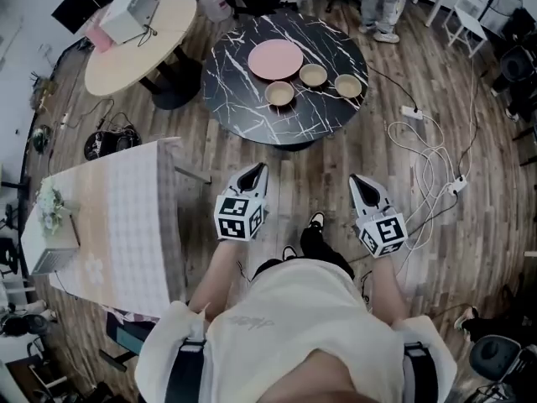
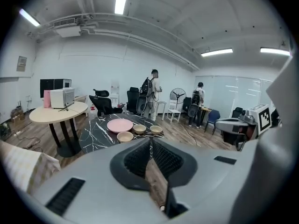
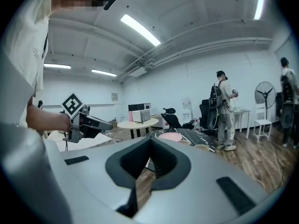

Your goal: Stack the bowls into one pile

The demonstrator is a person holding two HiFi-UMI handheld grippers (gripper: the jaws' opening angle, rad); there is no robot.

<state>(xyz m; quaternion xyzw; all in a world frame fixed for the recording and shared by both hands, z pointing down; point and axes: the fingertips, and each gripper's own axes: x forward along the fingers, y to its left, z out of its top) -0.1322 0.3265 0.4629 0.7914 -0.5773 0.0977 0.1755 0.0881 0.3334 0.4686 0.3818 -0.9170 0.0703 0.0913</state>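
On the round black marble table [image 1: 239, 107], 3 small beige bowls [image 1: 313, 75] sit apart beside a pink plate [image 1: 275, 60]. The left gripper [image 1: 255, 173] and right gripper [image 1: 361, 183], both clenched and empty, hang well short; arriving unopened, they would likely shove bowls aside.

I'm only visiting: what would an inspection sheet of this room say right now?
Surface: round black marble table, some way ahead of the person.
Job's things: left bowl, middle bowl and right bowl stand apart, unstacked, beside a pink plate.
Clutter: nothing seen on that table.
Grippers: left hand-held gripper and right hand-held gripper both shut, empty, pointing toward the table.
Cables: white cables and power strips lie on the wooden floor, right.
Surroundings: beige round table with a white box; cloth-covered table at left; people standing beyond.
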